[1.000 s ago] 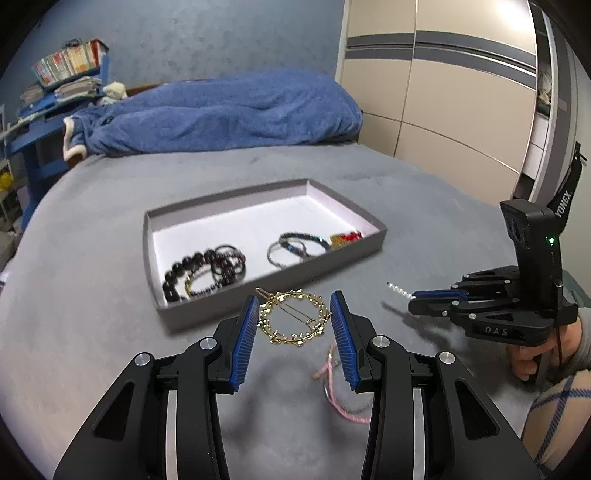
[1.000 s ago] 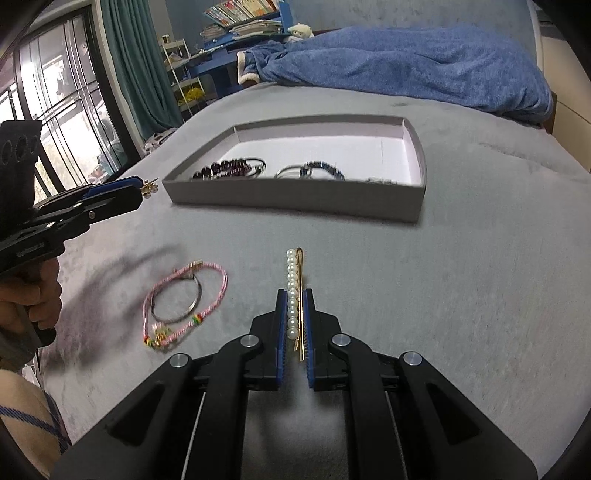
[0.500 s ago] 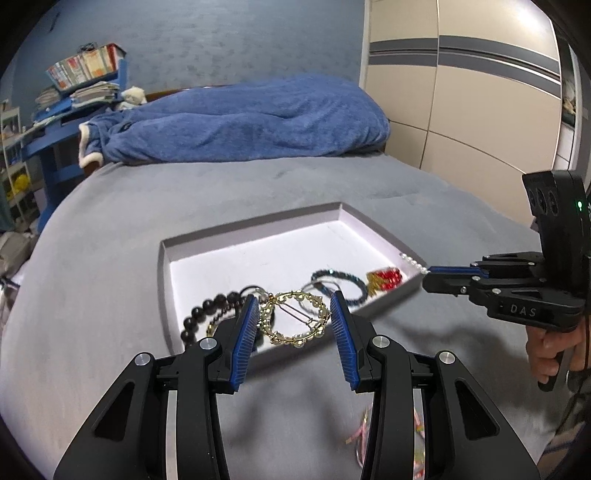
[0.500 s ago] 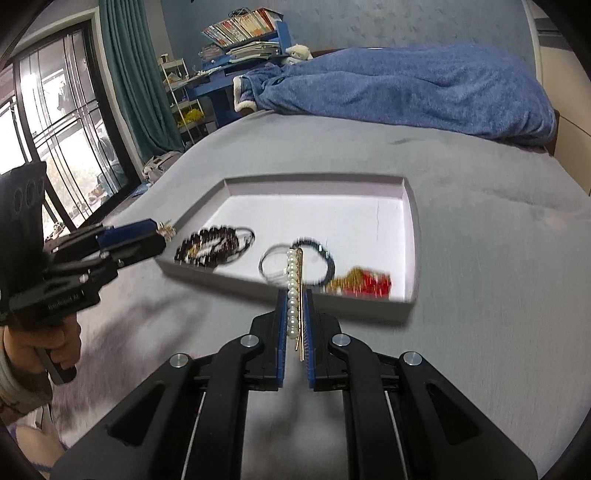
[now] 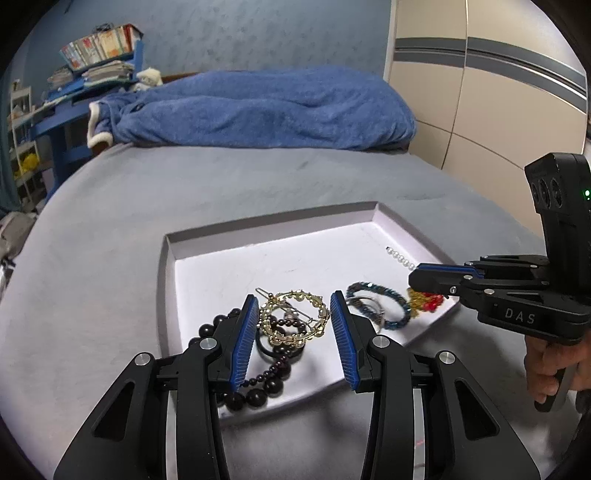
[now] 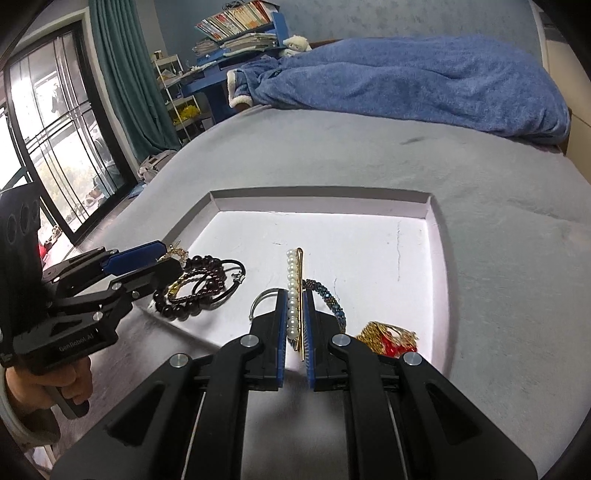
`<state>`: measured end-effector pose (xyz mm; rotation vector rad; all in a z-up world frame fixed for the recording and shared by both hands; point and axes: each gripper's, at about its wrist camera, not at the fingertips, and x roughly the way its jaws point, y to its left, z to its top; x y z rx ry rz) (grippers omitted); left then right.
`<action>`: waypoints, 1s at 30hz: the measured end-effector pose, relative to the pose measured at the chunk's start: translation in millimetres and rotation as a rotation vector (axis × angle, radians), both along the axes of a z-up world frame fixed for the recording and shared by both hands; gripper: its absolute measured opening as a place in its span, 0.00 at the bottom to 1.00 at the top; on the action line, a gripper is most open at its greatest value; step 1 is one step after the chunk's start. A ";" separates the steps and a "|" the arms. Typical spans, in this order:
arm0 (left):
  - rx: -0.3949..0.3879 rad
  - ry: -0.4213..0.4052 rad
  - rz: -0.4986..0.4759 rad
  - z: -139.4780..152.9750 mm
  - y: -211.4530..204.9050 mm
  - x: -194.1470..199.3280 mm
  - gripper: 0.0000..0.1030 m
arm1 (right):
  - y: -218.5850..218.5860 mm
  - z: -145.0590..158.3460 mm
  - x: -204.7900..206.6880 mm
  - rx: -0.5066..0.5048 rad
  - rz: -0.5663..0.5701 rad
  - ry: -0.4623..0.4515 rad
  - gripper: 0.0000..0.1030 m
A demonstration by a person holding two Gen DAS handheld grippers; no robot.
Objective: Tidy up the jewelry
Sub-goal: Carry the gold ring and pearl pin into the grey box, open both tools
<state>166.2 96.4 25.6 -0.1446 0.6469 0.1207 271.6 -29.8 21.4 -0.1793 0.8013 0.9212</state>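
Note:
My left gripper is shut on a gold ring-shaped hair clip and holds it above the near left part of the shallow grey tray. My right gripper is shut on a pearl hair pin and holds it above the tray's near edge. In the tray lie a dark bead bracelet, a blue bead bracelet and a red and gold piece. The right gripper shows at the right of the left wrist view, and the left gripper at the left of the right wrist view.
The tray rests on a grey bed cover. A blue blanket lies at the far end of the bed. A blue shelf with books and a window are to the left, wardrobe doors to the right.
Both grippers have moved forward from the bed cover to above the tray, each still holding its piece. The pink cord bracelet on the cover has dropped out of view.

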 end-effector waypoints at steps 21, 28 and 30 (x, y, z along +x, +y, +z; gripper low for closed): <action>0.007 0.060 0.008 -28.1 3.9 11.2 0.56 | 19.1 -29.5 2.4 -0.079 -0.003 0.018 0.15; 0.023 0.001 -0.003 -21.0 -5.7 -9.0 0.69 | -1.9 -18.1 -15.8 -0.025 -0.010 -0.038 0.38; 0.015 -0.005 -0.004 -20.1 -7.3 -16.3 0.70 | -11.2 -15.6 -22.4 -0.014 -0.017 -0.052 0.45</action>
